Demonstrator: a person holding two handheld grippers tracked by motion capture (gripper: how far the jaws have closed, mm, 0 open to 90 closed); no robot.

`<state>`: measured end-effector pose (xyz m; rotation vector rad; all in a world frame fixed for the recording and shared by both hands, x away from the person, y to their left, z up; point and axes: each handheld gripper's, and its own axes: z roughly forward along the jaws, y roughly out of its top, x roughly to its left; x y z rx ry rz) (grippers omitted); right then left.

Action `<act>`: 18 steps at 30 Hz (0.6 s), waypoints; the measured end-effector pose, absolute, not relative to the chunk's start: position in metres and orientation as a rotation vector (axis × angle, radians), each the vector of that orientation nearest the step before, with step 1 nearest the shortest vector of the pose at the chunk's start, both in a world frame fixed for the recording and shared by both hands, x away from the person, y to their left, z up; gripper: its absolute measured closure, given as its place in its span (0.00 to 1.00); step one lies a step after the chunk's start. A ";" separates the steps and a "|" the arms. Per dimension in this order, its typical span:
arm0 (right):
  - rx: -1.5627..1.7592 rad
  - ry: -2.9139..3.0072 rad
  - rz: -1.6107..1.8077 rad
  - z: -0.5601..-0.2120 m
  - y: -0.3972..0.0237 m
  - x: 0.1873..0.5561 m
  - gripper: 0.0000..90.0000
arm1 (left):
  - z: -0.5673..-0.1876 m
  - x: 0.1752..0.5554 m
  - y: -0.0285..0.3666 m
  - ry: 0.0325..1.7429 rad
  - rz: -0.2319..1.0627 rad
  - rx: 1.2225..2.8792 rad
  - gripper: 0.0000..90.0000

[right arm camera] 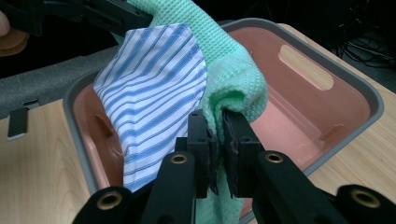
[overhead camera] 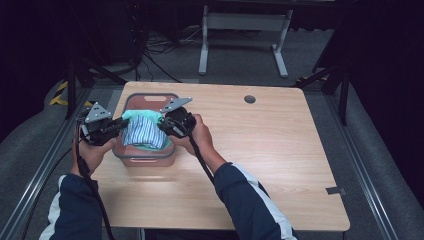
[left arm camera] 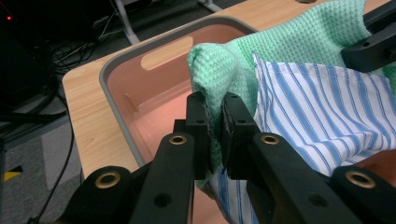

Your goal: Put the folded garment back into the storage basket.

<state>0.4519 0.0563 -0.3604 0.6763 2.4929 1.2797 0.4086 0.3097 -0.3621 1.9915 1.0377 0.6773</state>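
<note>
While both hands hang over the bin (overhead camera: 131, 161), the left gripper (left arm camera: 215, 122) has its jaws pinched tight on the green waffle cloth (left arm camera: 289, 42), a fold squeezed between the pads. Right gripper (right arm camera: 217, 135) likewise clamped on the green cloth's other end. Striped blue-white cloth (right arm camera: 154, 88) hangs in front of the green one between the two grippers, above the pink grey-rimmed bin at the table's (overhead camera: 260, 150) left edge. Lower ends of both cloths hidden behind the jaws; can't tell whether the striped one is also pinched. Count: two grippers, two cloths, one bin, one table.
</note>
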 end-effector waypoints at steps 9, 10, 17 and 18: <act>0.712 2.517 1.250 -0.375 0.060 0.460 0.90 | -0.373 0.414 0.304 1.065 0.714 2.033 0.92; 0.712 2.517 1.250 -0.375 0.060 0.460 0.90 | -0.373 0.414 0.304 1.065 0.714 2.033 0.92; 0.730 2.527 1.226 -0.381 0.061 0.464 0.89 | -0.378 0.416 0.298 1.074 0.735 2.070 0.91; 0.734 2.526 1.220 -0.383 0.062 0.464 0.89 | -0.378 0.417 0.299 1.068 0.743 2.072 0.91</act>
